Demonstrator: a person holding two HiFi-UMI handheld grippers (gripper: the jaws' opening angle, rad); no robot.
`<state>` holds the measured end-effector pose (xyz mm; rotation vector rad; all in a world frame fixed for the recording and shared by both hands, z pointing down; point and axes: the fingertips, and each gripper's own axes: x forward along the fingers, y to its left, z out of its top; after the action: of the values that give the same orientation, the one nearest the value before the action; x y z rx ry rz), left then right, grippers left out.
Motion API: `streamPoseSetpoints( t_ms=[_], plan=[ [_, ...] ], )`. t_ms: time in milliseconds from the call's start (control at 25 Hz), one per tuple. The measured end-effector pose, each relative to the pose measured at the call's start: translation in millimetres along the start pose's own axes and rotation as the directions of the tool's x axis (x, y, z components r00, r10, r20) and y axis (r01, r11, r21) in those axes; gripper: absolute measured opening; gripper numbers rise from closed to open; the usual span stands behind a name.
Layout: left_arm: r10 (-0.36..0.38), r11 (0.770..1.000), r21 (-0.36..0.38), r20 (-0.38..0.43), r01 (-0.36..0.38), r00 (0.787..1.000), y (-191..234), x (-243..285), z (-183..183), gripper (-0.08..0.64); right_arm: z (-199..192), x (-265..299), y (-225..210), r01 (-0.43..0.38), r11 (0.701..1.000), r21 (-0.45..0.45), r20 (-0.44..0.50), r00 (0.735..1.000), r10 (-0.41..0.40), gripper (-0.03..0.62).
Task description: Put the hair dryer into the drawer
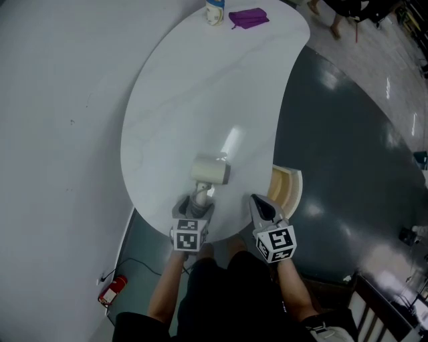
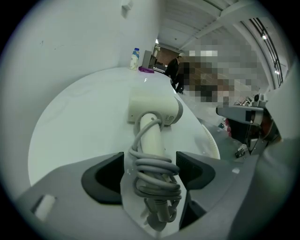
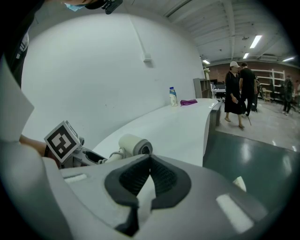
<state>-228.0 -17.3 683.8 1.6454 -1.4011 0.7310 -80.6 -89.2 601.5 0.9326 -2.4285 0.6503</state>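
The cream hair dryer (image 1: 210,170) lies on the white table (image 1: 200,100) near its front edge, its grey cord wound round the handle (image 2: 152,164). My left gripper (image 1: 196,204) straddles that handle from the near side. Its jaws stand wide on either side of the cord coil, open, and I see no clear squeeze on it (image 2: 150,164). My right gripper (image 1: 257,202) hovers at the table's front right edge, pads meeting at the tips and nothing between them (image 3: 150,159). Just right of it, a pale-wood open drawer (image 1: 286,187) juts from under the tabletop. The dryer (image 3: 133,145) also shows left of the right jaws.
A small bottle (image 1: 215,12) and a purple cloth (image 1: 248,17) sit at the table's far end. A white wall runs along the left. Dark glossy floor (image 1: 348,167) lies to the right. People (image 3: 239,93) stand far off. A red object (image 1: 112,289) lies on the floor lower left.
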Motion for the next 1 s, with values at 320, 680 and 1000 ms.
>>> streamPoseSetpoints(
  t_ms=[320,680,1000],
  plan=[
    [0.001,0.999,0.037,-0.025,-0.001,1.000,-4.6,7.6,3.0,0.325,-3.5,2.0,-6.7,0.018,1.000,0.017,-0.005,1.000,-0.018,0.003],
    [0.019,0.997,0.073,0.002,-0.019,1.000,0.9,8.9,2.7,0.273,-5.6,2.3,-7.6,0.030,0.999,0.022,-0.011,0.999,-0.030,0.003],
    [0.048,0.997,0.067,0.020,-0.049,0.999,2.1,4.2,2.3,0.242,-5.9,-9.0,-1.2,0.039,0.999,0.014,-0.002,0.999,-0.039,0.003]
  ],
)
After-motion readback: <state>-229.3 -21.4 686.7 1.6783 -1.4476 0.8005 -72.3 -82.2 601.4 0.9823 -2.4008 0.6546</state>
